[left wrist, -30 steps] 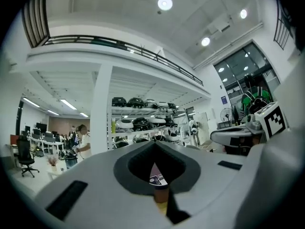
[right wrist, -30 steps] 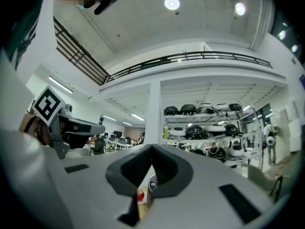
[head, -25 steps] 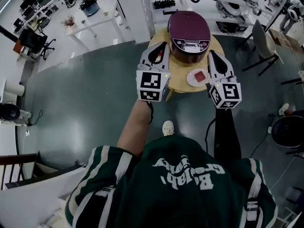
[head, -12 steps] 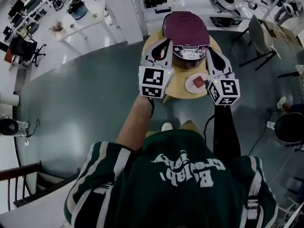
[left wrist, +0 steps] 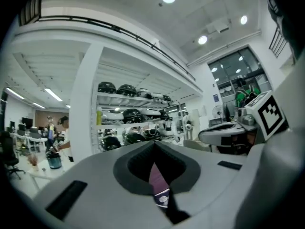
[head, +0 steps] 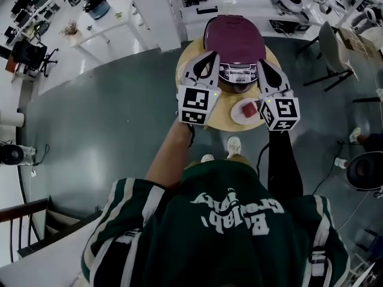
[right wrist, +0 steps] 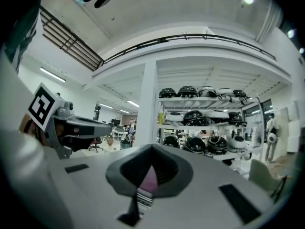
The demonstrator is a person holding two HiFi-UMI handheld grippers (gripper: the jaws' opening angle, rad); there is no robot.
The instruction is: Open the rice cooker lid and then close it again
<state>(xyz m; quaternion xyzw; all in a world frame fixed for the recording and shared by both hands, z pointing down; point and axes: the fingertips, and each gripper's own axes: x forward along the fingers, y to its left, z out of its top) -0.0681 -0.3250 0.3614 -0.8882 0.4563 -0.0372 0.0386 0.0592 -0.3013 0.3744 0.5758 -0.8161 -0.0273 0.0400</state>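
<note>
Grey floor [head: 102, 136] and helmet-laden shelving [left wrist: 131, 109] surround the small round tabletop [head: 222, 115] that carries the rice cooker [head: 234, 36], its lid down. The cooker lies straight ahead of your fingers [left wrist: 90, 182] and between them. Your left gripper [head: 207, 58] flanks its front left, your right gripper [head: 264, 66] its front right, and neither looks nearer. Both pairs of fingers are pressed together and hold nothing. They seem just clear of the cooker, though the head view is too small to be sure.
</note>
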